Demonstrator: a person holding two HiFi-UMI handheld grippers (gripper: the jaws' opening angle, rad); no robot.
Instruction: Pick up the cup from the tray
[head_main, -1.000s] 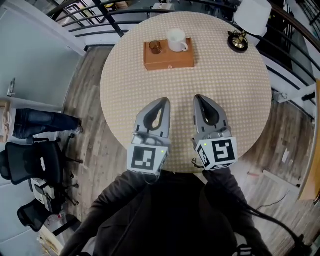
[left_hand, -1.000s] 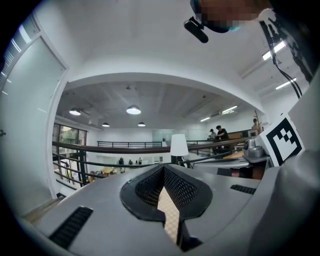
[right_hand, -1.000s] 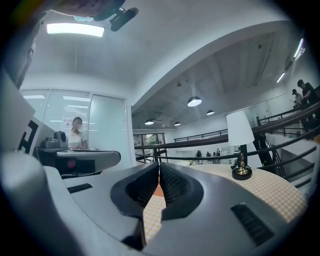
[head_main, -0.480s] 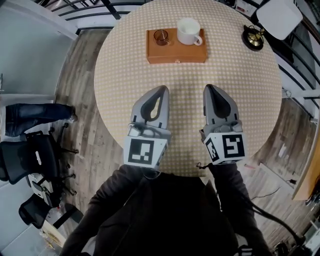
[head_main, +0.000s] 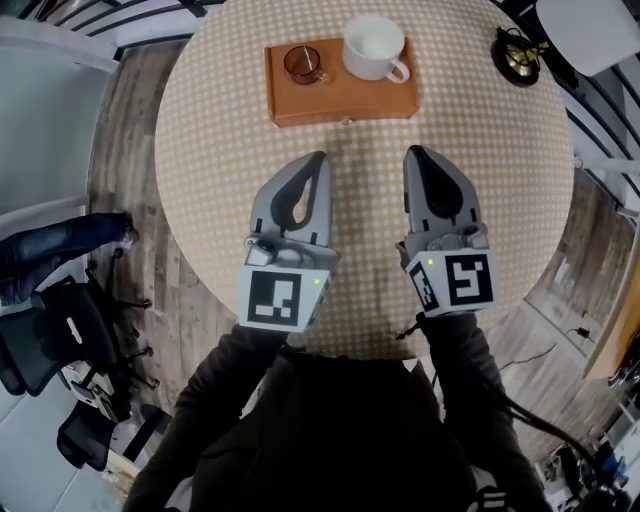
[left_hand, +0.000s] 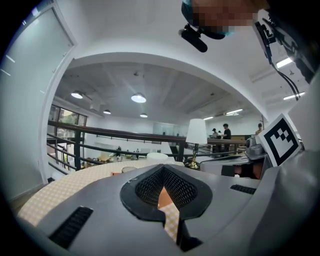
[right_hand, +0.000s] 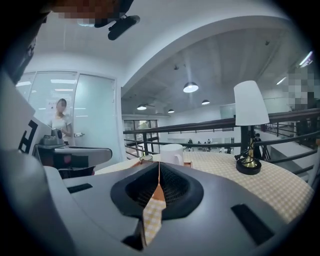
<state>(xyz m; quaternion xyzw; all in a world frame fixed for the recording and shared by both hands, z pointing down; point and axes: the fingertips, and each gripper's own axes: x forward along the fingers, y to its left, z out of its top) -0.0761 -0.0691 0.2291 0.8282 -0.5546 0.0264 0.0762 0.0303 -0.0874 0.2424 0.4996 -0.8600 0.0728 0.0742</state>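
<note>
**While both tongs stand closed, the cup waits ahead on the tray**

Because the tray (head_main: 340, 100) lies at the far side of the round table (head_main: 500, 200), everything the task wants is ahead of both tools and well apart from their tips. The white cup (head_main: 370, 45) stands upright on the tray's right half. Its handle (head_main: 400, 72) sticks out to the right and slightly back toward the person. A small amber glass (head_main: 303, 64) stands on the tray's left half, apart from the cup.

The left gripper (head_main: 319, 158) and the right gripper (head_main: 414, 152) hover side by side over the near half of the table, both pointing toward the tray. Each has its jaws brought together at the tips with nothing between them, and each gripper's own view shows the same.

In the head view the cup sits between the two lines of aim, somewhat closer to the right gripper's, while the glass lies nearer the left's. The right gripper therefore seems better placed. It would need to open its jaws, reach forward with a slight drift leftward, and close across the cup's body with the handle left clear. A lamp (head_main: 520, 55) stands right of the tray, apart from that path.
</note>
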